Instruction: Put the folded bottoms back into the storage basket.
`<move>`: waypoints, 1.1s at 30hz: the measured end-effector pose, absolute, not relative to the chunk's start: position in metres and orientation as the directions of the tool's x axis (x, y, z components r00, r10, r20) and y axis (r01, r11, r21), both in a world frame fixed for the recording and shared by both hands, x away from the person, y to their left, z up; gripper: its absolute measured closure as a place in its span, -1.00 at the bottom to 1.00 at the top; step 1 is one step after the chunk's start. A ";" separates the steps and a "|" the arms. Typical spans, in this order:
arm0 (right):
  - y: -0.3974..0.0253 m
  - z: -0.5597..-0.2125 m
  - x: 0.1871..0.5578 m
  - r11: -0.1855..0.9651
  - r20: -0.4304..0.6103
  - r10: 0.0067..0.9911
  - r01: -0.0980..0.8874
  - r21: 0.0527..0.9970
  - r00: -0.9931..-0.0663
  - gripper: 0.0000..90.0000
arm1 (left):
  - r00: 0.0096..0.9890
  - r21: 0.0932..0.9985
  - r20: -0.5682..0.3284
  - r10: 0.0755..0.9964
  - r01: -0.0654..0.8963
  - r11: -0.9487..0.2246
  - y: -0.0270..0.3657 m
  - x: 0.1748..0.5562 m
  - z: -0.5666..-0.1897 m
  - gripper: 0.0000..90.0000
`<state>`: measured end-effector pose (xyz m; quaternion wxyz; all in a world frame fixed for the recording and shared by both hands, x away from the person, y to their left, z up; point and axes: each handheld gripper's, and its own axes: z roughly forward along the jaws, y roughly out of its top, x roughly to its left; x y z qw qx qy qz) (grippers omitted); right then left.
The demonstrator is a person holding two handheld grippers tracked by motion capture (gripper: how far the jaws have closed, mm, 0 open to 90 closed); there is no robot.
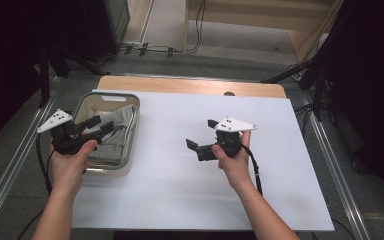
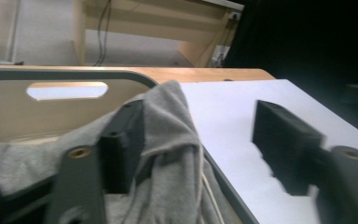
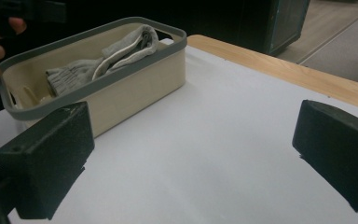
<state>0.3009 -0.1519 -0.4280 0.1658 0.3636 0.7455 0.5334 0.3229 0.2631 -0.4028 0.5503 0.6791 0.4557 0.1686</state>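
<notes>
1. The grey garment [image 1: 114,131] is lying bunched in the beige basket [image 1: 130,102] at the table's left edge, one fold riding up over the grey rim on the right side.
2. You are holding the left gripper [image 1: 100,124] over that basket, jaws spread wide, one jaw pressing against the cloth and the other out past the rim, so nothing is gripped.
3. You are keeping the right gripper [image 1: 202,135] over the bare white tabletop [image 1: 180,190], well apart from the basket, jaws wide and empty.
4. Closing now risks pinching the rim together with the cloth and dragging the light basket along.
5. The left gripper view is revealing a pale drawstring [image 2: 205,186]; the right gripper view is giving you the basket's side wall [image 3: 135,88].
</notes>
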 end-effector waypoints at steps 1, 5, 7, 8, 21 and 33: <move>-0.155 -0.429 0.298 0.168 0.137 0.724 0.365 0.916 -0.676 -1.00 | 0.526 0.899 -0.270 0.807 0.437 0.016 0.262 0.326 -0.403 0.01; -0.172 -0.432 0.288 0.159 0.138 0.733 0.364 0.918 -0.666 -1.00 | 0.521 0.888 -0.275 0.808 0.459 0.006 0.257 0.337 -0.407 0.40; -0.180 -0.434 0.284 0.163 0.132 0.735 0.362 0.918 -0.665 -1.00 | 0.516 0.879 -0.267 0.814 0.477 -0.014 0.252 0.342 -0.408 0.54; -0.184 -0.435 0.281 0.160 0.133 0.737 0.363 0.918 -0.662 -1.00 | 0.514 0.875 -0.266 0.815 0.483 -0.019 0.250 0.344 -0.407 0.61; -0.229 -0.444 0.253 0.124 0.143 0.771 0.367 0.922 -0.620 -1.00 | 0.515 0.850 -0.266 0.815 0.524 -0.054 0.228 0.369 -0.408 1.00; -0.257 -0.447 0.228 0.125 0.132 0.785 0.363 0.924 -0.605 -1.00 | 0.509 0.844 -0.259 0.821 0.532 -0.063 0.221 0.381 -0.414 1.00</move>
